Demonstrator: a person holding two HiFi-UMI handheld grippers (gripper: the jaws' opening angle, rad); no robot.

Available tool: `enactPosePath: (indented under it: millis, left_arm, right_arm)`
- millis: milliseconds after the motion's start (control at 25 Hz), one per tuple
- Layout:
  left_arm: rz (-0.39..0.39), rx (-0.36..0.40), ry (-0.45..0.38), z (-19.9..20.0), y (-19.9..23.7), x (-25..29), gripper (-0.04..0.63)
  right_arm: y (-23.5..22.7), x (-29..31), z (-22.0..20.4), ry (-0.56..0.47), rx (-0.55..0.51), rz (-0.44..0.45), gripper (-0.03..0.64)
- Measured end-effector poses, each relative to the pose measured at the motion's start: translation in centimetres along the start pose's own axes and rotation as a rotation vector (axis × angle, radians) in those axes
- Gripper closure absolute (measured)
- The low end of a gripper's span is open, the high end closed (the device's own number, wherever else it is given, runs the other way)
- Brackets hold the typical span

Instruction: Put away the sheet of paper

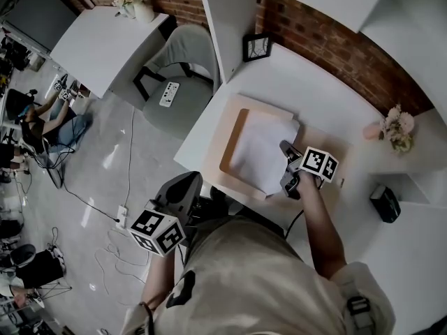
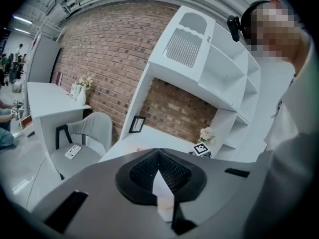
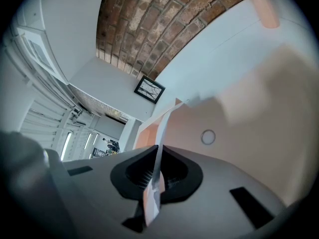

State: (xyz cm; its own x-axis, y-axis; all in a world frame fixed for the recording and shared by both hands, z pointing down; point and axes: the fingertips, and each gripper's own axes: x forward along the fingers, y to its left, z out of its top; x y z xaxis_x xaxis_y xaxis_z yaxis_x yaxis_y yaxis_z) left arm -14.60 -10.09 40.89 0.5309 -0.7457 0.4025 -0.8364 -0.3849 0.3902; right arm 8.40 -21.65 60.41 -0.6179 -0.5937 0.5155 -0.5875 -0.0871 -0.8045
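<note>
A white sheet of paper (image 1: 262, 149) lies on an open tan folder (image 1: 234, 142) on the white desk (image 1: 321, 89). My right gripper (image 1: 288, 166) is at the sheet's right edge, shut on it. In the right gripper view the paper (image 3: 162, 128) runs edge-on between the jaws of that gripper (image 3: 155, 171) and curves up over the folder's peach surface (image 3: 239, 133). My left gripper (image 1: 183, 185) hangs off the desk's near-left edge, close to my body. Seen in its own view, the left gripper (image 2: 158, 156) has its jaws together at the tips, with nothing in them.
A black picture frame (image 1: 257, 46) stands at the desk's back by the white shelf unit. Pink flowers (image 1: 394, 128) and a small black object (image 1: 385, 202) sit to the right. A grey chair (image 1: 178, 75) carrying a remote (image 1: 169, 93) stands left of the desk. Cables trail over the floor.
</note>
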Motion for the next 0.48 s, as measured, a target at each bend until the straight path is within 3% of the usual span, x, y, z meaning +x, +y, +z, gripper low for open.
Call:
enactPosePath:
  millis: [480]
  left_arm:
    - [-0.100, 0.033, -0.003, 2.7, 5.0, 0.7, 0.580]
  right_arm:
    - [0.3, -0.2, 0.0, -0.077, 0.002, -0.091, 0.589]
